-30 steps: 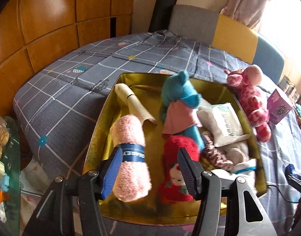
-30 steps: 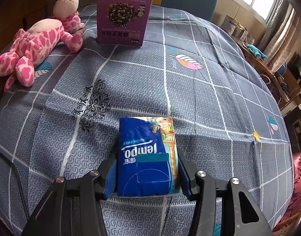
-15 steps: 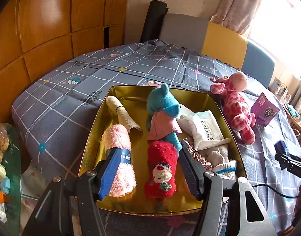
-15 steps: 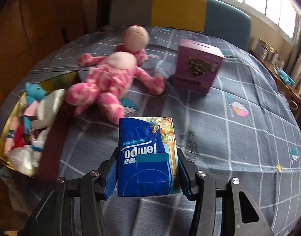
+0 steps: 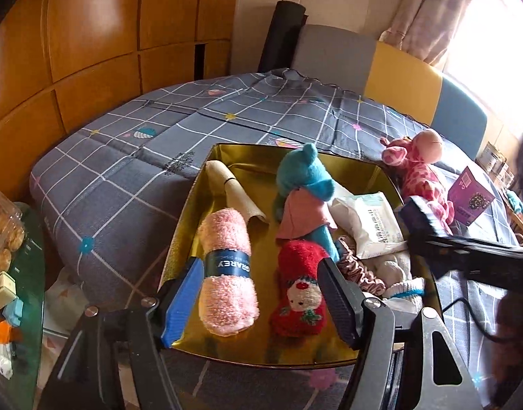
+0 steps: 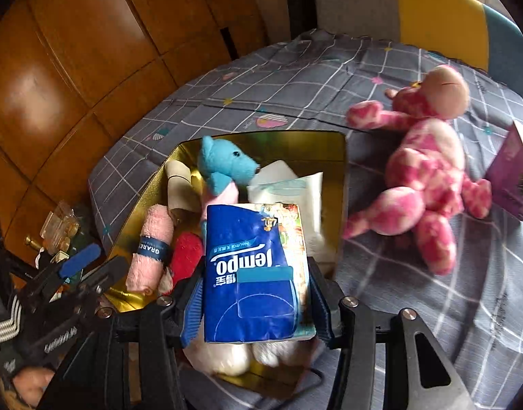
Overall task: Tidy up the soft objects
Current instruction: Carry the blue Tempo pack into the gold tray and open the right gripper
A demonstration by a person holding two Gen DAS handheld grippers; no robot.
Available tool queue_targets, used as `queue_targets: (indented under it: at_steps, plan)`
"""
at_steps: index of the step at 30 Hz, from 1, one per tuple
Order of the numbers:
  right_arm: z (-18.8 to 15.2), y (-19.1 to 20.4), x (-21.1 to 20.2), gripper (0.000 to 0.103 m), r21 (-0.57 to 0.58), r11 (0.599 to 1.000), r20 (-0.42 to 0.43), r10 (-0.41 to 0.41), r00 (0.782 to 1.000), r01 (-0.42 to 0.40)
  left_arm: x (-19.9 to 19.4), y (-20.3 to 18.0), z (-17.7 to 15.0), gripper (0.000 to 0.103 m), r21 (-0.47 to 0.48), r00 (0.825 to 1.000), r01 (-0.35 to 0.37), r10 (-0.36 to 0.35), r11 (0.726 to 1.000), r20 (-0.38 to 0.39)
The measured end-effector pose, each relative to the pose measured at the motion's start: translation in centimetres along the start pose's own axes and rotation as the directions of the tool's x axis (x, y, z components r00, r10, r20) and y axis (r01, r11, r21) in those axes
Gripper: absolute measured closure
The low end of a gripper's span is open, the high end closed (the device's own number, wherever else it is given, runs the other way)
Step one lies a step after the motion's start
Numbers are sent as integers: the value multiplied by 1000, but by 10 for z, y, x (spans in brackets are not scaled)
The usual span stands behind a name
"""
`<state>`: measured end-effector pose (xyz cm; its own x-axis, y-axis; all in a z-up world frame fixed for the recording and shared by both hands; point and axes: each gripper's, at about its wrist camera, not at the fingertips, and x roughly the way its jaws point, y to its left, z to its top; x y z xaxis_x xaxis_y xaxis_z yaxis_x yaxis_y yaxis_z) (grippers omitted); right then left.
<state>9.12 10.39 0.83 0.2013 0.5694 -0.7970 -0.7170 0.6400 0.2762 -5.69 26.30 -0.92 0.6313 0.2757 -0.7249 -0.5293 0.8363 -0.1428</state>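
Right wrist view: our right tongs (image 6: 256, 302) clamped the blue Tempo tissue pack (image 6: 252, 273) at lower centre, above the gold rectangular tray (image 6: 261, 141); our left tongs (image 5: 261, 302) had just been opening, empty, over its soft toys.

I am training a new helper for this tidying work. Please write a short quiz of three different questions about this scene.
1. True or false: the right gripper holds the blue tissue pack.
2. Which toy lies outside the gold tray: A, blue bear; B, pink giraffe; C, red sock?
3. What is between the left gripper's fingers?

Key: 1 true. 2 B. 3 Nothing is gripped; it is open above the tray.
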Motion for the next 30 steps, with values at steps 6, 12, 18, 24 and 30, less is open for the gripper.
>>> queue_targets:
  at_steps: [6,12,18,24,30]
  plan:
    - [-1,19,54,49,-25,998,-56,-66,996,64,6,10,0,30,-27,1000,-20,20,999,-12]
    - [-6,24,71,43,-61,995,-90,-82,993,77,10,15,-2,23,-38,999,-44,43,998,-16]
    - [-10,21,54,38,-64,994,-29,-89,996,87,8,16,-2,17,-48,998,-55,55,997,-7]
    - [-15,26,34,37,-70,988,52,-136,989,140,2,11,-1,10,-41,998,-57,57,998,12]
    - [-30,26,5,37,-56,975,149,-205,967,215,-11,-5,-3,0,-16,997,-54,55,998,53]
